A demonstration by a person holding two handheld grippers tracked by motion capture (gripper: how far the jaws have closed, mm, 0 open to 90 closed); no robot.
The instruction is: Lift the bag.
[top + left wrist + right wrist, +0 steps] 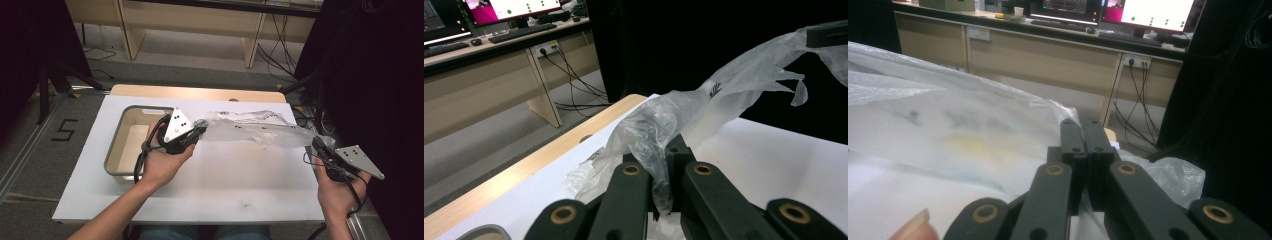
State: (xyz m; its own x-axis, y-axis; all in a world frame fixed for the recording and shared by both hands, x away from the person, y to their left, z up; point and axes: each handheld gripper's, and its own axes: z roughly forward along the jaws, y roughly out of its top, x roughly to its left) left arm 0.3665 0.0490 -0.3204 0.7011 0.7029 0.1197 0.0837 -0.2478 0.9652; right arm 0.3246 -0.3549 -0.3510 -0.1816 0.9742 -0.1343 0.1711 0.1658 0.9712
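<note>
Plastic: a thin clear bag [252,129] is stretched in the air between the two grippers, hanging just above the white table [210,185], to the right of the tray [116,150].
Bag ends: one end is bunched into a twist at the left gripper [201,129]; the other runs to the right gripper [317,145] past the table's right edge.
Left tongs: jaws pinched tight on the crumpled film, which squeezes out between them in the left gripper view [663,187].
Right tongs: jaws pressed together with film caught between them, as the right gripper view [1082,134] shows.
Step, as I read it: pulling the bag taut and flat, perhaps to open or smooth it.
Doing it well: I'd keep both pinches firm and draw the hands apart evenly; a jerk could tear film this thin or pull it free of a jaw.
Also: keep the two ends level, so the middle doesn't sag and drag on the table.
Risk: the left grip holds a thick wad, so it may hold only some layers.
Left hand [162,160]: over the tray's right side, forearm coming up from the bottom, gripper pointing right along the bag.
Right hand [340,192]: low at the table's right corner, gripper angled up and left toward the bag.
</note>
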